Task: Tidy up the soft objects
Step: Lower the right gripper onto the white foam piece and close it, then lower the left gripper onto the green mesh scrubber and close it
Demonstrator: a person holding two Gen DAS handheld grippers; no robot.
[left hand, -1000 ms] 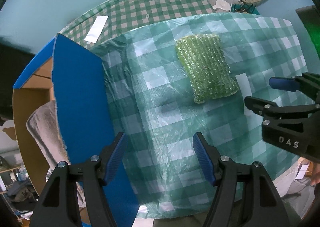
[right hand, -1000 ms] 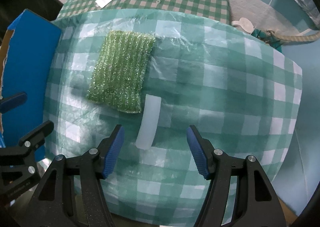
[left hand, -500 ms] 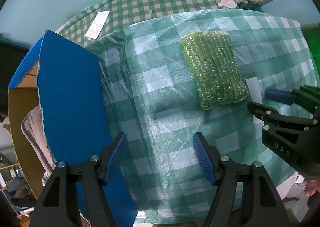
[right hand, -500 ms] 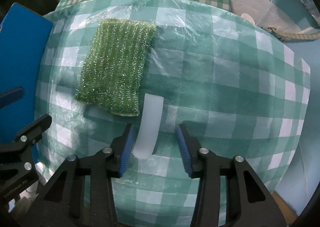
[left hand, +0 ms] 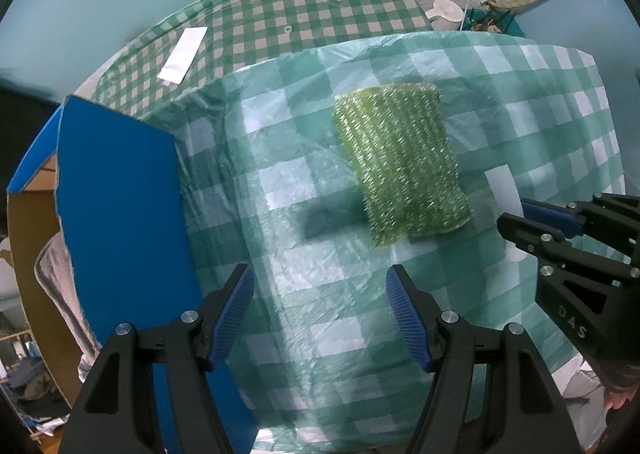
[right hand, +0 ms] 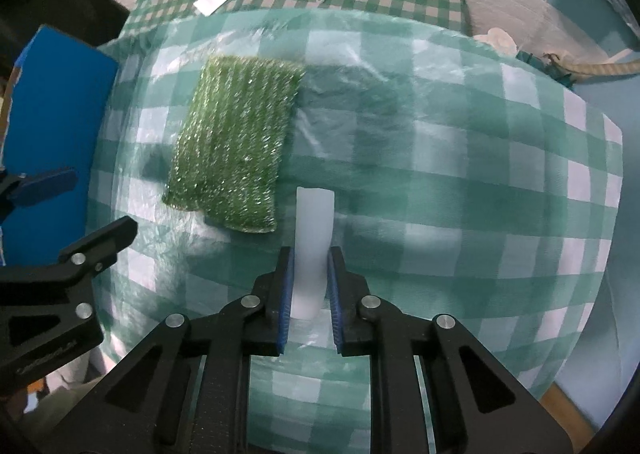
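Left wrist view first: left gripper (left hand: 320, 314) hangs over the checked plastic cover (left hand: 320, 354) with its blue pads spread wide and nothing between them, exactly as it was a second ago. Just beyond lies the green sparkly sponge cloth (left hand: 400, 161), flat on the cover. At the left stands the blue-sided cardboard box (left hand: 116, 213), a grey towel (left hand: 52, 270) showing at its open side; I judge this to be where soft things go. At the right edge the right gripper (left hand: 516, 221) reaches in over the white soft strip (left hand: 502, 185).

Right wrist view: a second ago these jaws stood well apart around the strip; now they have closed in and the pads (right hand: 285, 294) press both sides of its near end. The white strip's far end still lies on the cover, just beside the green cloth. So the grasp looks made, and the next step is probably lifting it toward the box, minding that a soft strip may droop or slip
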